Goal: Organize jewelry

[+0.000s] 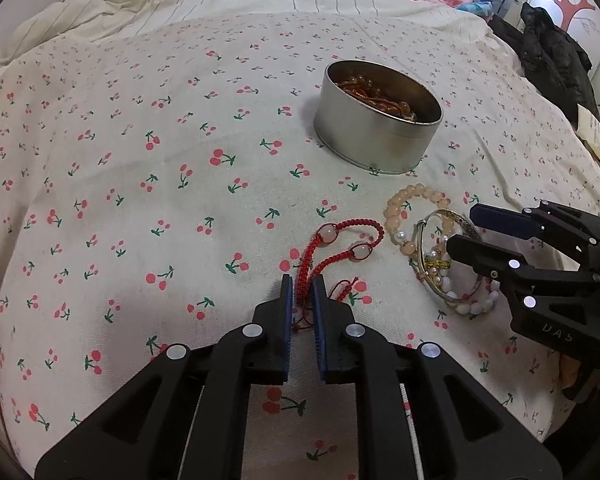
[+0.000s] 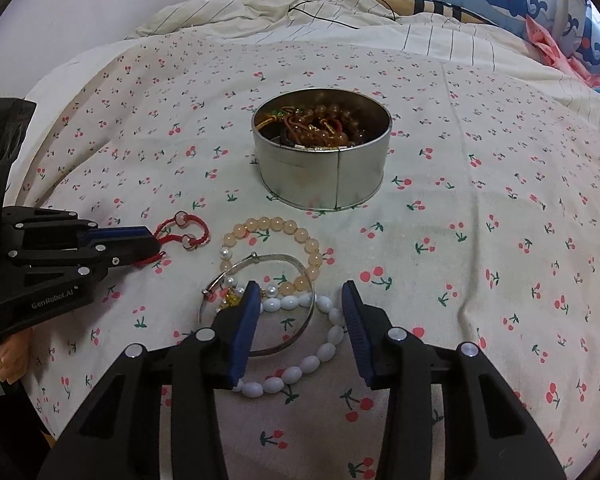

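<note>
Left wrist view showing left gripper (image 1: 302, 294) nearly shut, jaws straddling red cord bracelet (image 1: 340, 246) on cherry-print bedspread (image 1: 140, 160); firm pinch unclear. Right gripper (image 2: 300, 312) hanging part-open over white bead bracelet (image 2: 300, 372), silver bangle (image 2: 260, 304), holding nothing. Step: picking up; next, lifting into tin (image 2: 324, 184). Right wrist view alone revealing tin contents.

A bed (image 2: 480, 208) covered with a cream sheet printed with red cherries carries everything. A round metal tin (image 2: 322, 176) stands on it, open, with beads inside. Nearer lie a red braided cord bracelet (image 2: 188, 234), a peach bead bracelet (image 2: 278, 226), a thin silver bangle (image 2: 296, 260) and a white bead bracelet (image 2: 300, 372), the last three overlapping. A rumpled striped blanket (image 2: 284, 12) lies at the far end.
</note>
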The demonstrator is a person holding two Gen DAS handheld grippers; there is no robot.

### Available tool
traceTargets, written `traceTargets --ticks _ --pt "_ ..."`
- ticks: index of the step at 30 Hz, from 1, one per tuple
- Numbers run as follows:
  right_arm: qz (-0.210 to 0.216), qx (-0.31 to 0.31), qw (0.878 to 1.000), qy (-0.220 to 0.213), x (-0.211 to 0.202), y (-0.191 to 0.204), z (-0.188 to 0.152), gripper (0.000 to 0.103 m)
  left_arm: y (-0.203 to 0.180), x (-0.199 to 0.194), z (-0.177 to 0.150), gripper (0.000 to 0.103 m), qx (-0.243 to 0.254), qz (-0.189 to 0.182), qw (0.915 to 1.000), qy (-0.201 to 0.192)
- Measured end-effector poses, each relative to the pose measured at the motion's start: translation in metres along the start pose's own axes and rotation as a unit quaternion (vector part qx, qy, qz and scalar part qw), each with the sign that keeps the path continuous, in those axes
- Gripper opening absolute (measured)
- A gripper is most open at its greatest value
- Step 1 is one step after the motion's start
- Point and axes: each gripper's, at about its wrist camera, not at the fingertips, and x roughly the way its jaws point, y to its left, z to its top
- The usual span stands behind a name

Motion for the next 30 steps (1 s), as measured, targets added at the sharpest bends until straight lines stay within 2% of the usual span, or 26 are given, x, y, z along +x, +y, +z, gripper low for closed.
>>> traceTargets --ticks 3,5,7,9,12,30 --pt "0.001 -0.004 1.0 0.002 0.0 0.001 0.0 0.033 -0.004 0.0 0.0 0.012 0.009 0.011 0.9999 -0.003" --pt "-0.002 -0.006 1.0 0.002 0.0 0.002 -0.001 0.031 -0.006 -0.001 -0.001 0.017 0.014 0.019 0.9997 -0.005" --pt "-0.008 -0.008 1.0 0.002 0.0 0.002 -0.001 0.02 -0.005 -0.002 0.0 0.03 0.012 0.022 0.9997 -0.008" --pt "-0.006 -0.004 1.0 0.002 0.0 0.0 -0.001 0.015 -0.004 -0.002 -0.001 0.038 0.01 0.025 0.9996 -0.01" --pt "-0.009 -0.004 1.0 0.0 -0.002 0.0 -0.001 0.006 -0.004 -0.002 -0.001 0.044 0.008 0.032 0.9994 -0.012" --pt "0.051 0.051 0.996 -0.045 -0.035 -0.019 0.002 0.003 -0.006 -0.002 -0.002 0.054 0.016 0.057 0.9981 -0.019"
